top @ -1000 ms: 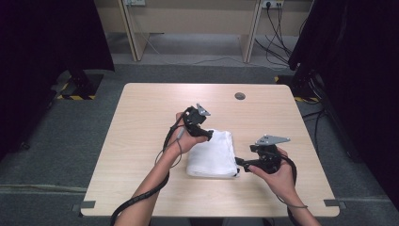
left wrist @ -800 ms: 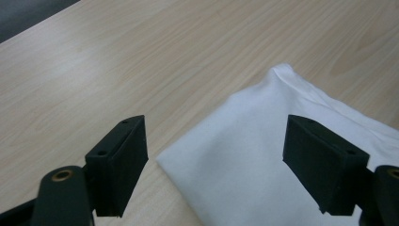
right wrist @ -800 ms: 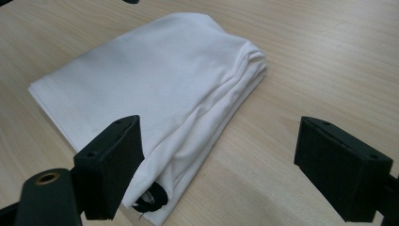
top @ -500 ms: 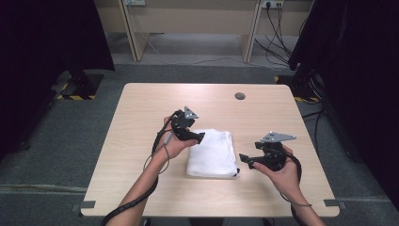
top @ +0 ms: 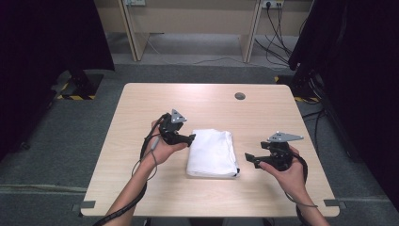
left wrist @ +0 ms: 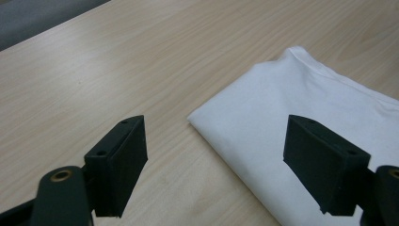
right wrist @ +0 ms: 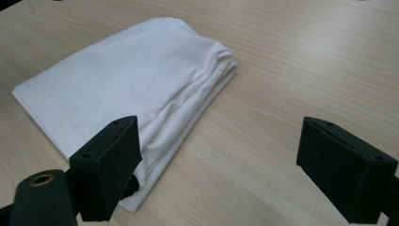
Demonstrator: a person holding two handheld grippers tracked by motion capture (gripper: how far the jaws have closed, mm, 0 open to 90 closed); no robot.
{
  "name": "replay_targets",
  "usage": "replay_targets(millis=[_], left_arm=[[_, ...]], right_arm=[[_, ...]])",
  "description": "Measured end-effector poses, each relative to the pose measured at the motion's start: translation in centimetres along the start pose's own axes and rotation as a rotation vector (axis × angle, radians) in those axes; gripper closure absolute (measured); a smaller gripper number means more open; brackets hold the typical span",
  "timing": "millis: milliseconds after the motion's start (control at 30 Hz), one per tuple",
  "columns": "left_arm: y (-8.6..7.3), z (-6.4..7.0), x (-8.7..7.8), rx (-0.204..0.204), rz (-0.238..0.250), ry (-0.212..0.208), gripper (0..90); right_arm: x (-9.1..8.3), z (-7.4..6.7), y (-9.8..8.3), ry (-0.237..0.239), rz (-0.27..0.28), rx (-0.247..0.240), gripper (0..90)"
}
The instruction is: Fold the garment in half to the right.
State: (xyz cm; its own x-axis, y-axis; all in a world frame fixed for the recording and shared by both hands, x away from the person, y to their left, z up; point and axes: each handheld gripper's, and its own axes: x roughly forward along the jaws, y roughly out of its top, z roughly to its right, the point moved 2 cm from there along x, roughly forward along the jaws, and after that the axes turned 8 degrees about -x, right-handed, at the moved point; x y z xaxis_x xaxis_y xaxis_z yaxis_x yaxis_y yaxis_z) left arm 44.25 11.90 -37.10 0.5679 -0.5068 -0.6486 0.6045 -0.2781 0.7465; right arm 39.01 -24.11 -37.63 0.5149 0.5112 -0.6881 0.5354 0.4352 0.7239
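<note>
A folded white cloth (top: pixel 211 152) lies flat on the middle of the wooden table (top: pixel 141 103). My left gripper (top: pixel 190 139) hovers just left of the cloth's far left corner, open, with nothing between its jaws. In the left gripper view the cloth (left wrist: pixel 306 117) lies ahead and to the right, its corner between the left gripper (left wrist: pixel 214 165) jaws' line of sight. My right gripper (top: pixel 249 159) is held to the right of the cloth's near right corner, open and empty. In the right gripper view the cloth (right wrist: pixel 127 80) shows its stacked folded edge, apart from the right gripper (right wrist: pixel 216 169).
A small dark round disc (top: pixel 240 96) sits in the table top at the far right. Cables trail from both grippers over the front edge. Dark curtains flank the table, and wall cables (top: pixel 277 23) lie on the floor beyond.
My left gripper has moved left and toward the person, off the cloth's far edge to its left side. My right gripper has drifted slightly right, away from the cloth's near right corner.
</note>
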Motion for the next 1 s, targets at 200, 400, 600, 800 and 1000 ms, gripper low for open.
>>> replay_targets(millis=[200, 400, 600, 800, 1000], left_arm=[[-1.0, -1.5, -1.6, -0.018, 0.030, 0.022, 21.2], [-1.8, -2.4, -2.5, -0.031, 0.042, 0.036, 21.0], [-2.8, -2.9, -3.3, -0.038, 0.048, 0.044, 21.0], [-4.0, -3.8, -4.8, -0.061, 0.069, 0.059, 21.0], [-4.6, -4.1, -5.5, -0.071, 0.081, 0.064, 20.8]], right_arm=[[-0.6, 0.6, -0.4, -0.011, 0.004, 0.010, 13.6], [-1.3, 1.3, -0.8, -0.024, 0.016, 0.023, 13.2], [-2.0, 1.9, -1.4, -0.041, 0.016, 0.027, 12.9], [-2.5, 2.3, -1.8, -0.049, 0.020, 0.037, 12.7], [-3.1, 2.8, -2.4, -0.055, 0.027, 0.053, 12.6]])
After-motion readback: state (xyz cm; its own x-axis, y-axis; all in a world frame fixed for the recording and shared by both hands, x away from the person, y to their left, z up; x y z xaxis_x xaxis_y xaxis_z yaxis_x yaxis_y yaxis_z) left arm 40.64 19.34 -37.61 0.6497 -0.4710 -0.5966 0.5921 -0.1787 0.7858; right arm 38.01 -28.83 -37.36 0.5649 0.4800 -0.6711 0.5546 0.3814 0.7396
